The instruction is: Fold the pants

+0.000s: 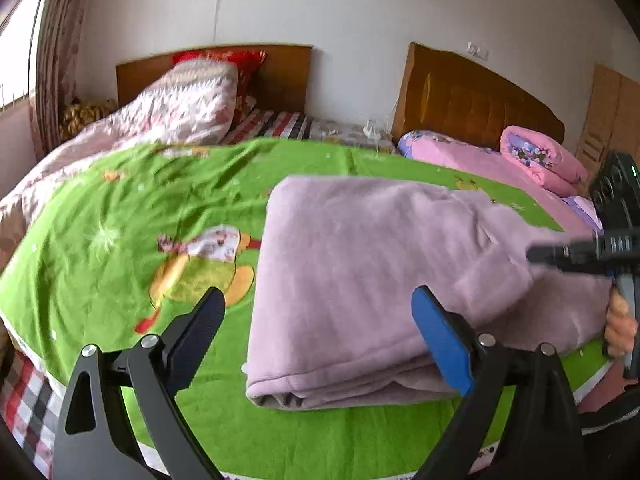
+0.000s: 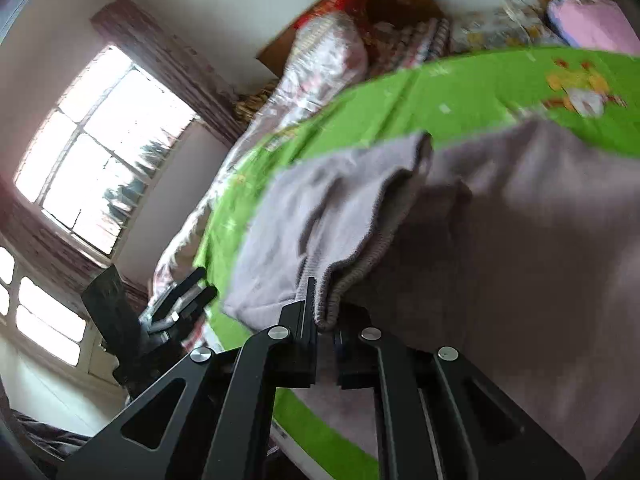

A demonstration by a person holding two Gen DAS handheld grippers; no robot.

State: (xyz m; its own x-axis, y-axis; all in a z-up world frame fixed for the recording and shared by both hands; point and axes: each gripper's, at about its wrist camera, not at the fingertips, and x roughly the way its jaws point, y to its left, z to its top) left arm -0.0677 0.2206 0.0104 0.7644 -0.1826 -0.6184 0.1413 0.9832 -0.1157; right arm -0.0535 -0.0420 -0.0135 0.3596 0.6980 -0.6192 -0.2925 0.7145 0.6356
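The mauve fleece pants (image 1: 360,280) lie folded in layers on the green cartoon bedsheet (image 1: 120,220). My left gripper (image 1: 320,320) is open and empty, hovering over the pants' near left edge, one black finger left of the cloth and the blue-padded finger over it. My right gripper (image 2: 324,312) is shut on the ribbed edge of the pants (image 2: 360,220) and lifts that end off the sheet. The right gripper also shows in the left wrist view (image 1: 536,256) at the pants' right end.
A floral quilt (image 1: 160,116) is heaped at the back left of the bed. A pink blanket (image 1: 536,156) and pillow lie at the back right by a wooden headboard (image 1: 472,100). A window (image 2: 100,140) is on the left wall.
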